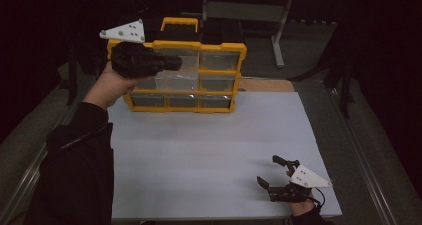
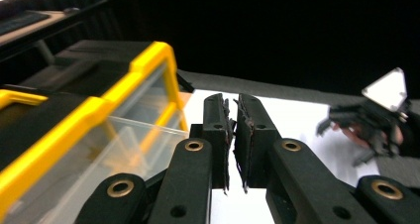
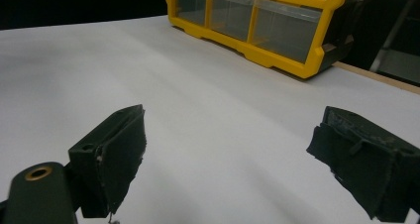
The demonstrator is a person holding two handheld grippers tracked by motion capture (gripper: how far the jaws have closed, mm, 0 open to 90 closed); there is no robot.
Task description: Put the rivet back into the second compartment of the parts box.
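Observation:
A yellow organizer (image 1: 239,51) with clear drawers stands upright at the back of the white table (image 1: 209,150). One clear drawer (image 1: 171,79) in its middle row sticks out toward me. My left gripper (image 1: 177,61) is held up in front of the organizer's top left, pointing right. In the left gripper view its jaws (image 2: 233,140) are shut with nothing between them, beside the protruding drawer (image 2: 131,142). My right gripper (image 1: 267,169) rests near the table's front right corner. It stands open (image 3: 237,159) over bare table, with its pads (image 3: 116,157) wide apart.
A dark case with a yellow handle (image 1: 179,22) sits behind the organizer. A grey metal stand (image 1: 278,31) rises beyond the table. A wooden strip (image 1: 266,84) borders the table's far edge. The right gripper (image 2: 371,125) also appears far off in the left gripper view.

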